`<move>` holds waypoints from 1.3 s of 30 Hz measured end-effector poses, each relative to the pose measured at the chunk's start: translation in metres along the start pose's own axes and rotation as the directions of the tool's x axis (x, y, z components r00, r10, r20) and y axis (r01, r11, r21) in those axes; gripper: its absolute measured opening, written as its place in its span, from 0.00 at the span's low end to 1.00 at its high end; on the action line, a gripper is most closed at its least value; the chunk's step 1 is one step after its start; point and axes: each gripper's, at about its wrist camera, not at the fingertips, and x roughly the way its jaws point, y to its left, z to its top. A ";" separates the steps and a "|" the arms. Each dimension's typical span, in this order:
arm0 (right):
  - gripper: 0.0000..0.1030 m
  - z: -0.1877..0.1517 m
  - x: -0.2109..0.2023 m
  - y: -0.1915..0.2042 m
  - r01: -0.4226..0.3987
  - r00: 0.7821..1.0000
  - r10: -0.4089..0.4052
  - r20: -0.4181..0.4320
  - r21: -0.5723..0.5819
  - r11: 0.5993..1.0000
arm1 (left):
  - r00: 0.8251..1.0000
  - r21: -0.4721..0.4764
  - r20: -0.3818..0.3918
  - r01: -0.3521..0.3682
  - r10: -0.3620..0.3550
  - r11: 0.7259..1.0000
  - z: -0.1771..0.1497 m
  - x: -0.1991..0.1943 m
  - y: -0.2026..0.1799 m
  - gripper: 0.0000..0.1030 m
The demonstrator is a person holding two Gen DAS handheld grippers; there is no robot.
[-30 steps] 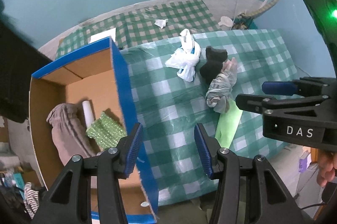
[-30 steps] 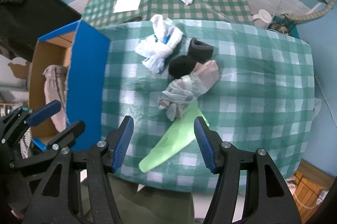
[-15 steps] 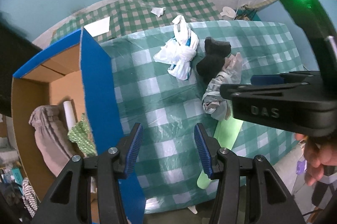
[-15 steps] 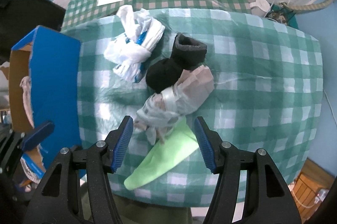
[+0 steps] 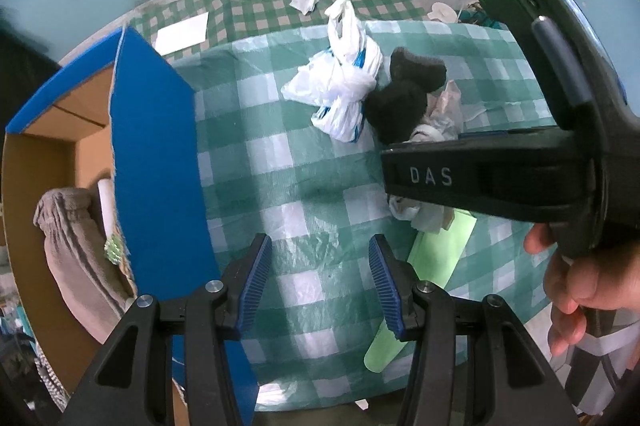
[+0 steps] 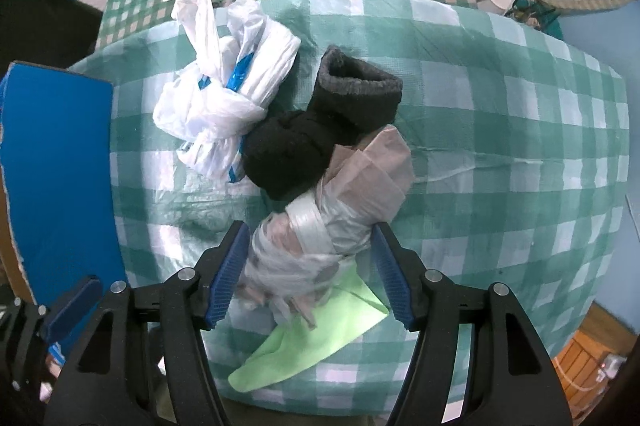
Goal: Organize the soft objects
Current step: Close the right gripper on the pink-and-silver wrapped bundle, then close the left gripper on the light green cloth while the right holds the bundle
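The cardboard box (image 5: 152, 161) with its blue outer wall stands at the left edge of the table, which is covered by a green checked cloth (image 6: 500, 129); inside the box a grey-brown garment (image 5: 76, 246) already lies, so I judge the box to be the place where the soft things go. On the cloth the remaining things lie together in one cluster. The white plastic bag (image 6: 224, 97), knotted and with blue print, is nearest to the box; it looks very light and slippery, and the knot seems the safest place to pinch. Touching it is a black sock (image 6: 320, 129), soft and thick, which should give good friction anywhere on its rolled body. Against the sock lies the clear plastic bundle (image 6: 320, 226), wrapped around brownish material; it is probably light and will squash, and the film may slide, so the tight wrapped middle is the better hold. Under its lower end lies a flat light-green cloth (image 6: 320, 338), thin and limp. The right gripper (image 6: 306, 266) points down with its jaws opening on either side of the clear plastic bundle, the pads not yet pressing it. The left gripper (image 5: 318, 286) hangs about half open above bare cloth beside the box, holding nothing.
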 end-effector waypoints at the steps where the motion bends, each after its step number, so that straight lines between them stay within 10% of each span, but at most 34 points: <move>1: 0.62 0.000 0.003 0.000 0.002 1.000 -0.002 -0.009 -0.002 1.000 | 1.000 -0.003 -0.003 0.001 -0.001 1.000 -0.001 0.001 0.001 0.50; 16: 0.43 -0.017 0.001 -0.012 0.031 0.999 -0.029 0.032 -0.051 0.998 | 0.999 0.018 -0.045 -0.006 0.007 1.000 -0.006 0.019 -0.006 0.50; 39: 0.43 -0.080 -0.042 -0.089 -0.031 0.995 0.018 0.102 0.120 0.992 | 0.992 0.225 -0.120 0.066 -0.040 0.972 -0.034 0.047 -0.073 0.63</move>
